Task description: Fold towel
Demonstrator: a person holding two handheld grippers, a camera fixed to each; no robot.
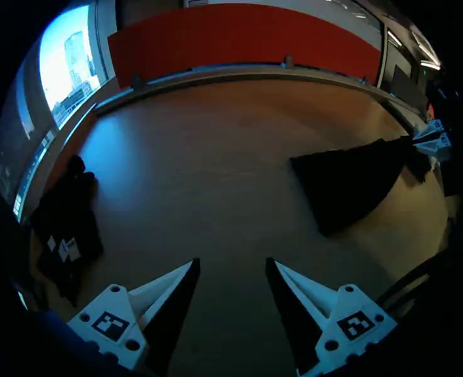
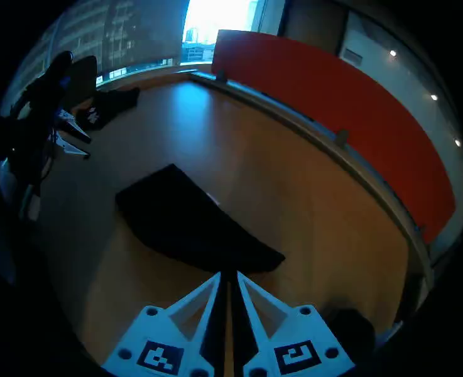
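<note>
left gripper [image 1: 231,267]: spread wide, holding nothing
right gripper [image 2: 230,276]: pinched on the black towel [image 2: 181,220], near edge
black towel: spreads ahead of those tips, over the wooden table [image 2: 262,163]

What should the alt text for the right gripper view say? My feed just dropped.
The right gripper has its fingers closed on the near edge of a dark towel lying on a wooden table. The left gripper is at the far left, and a red panel runs behind the table.
</note>
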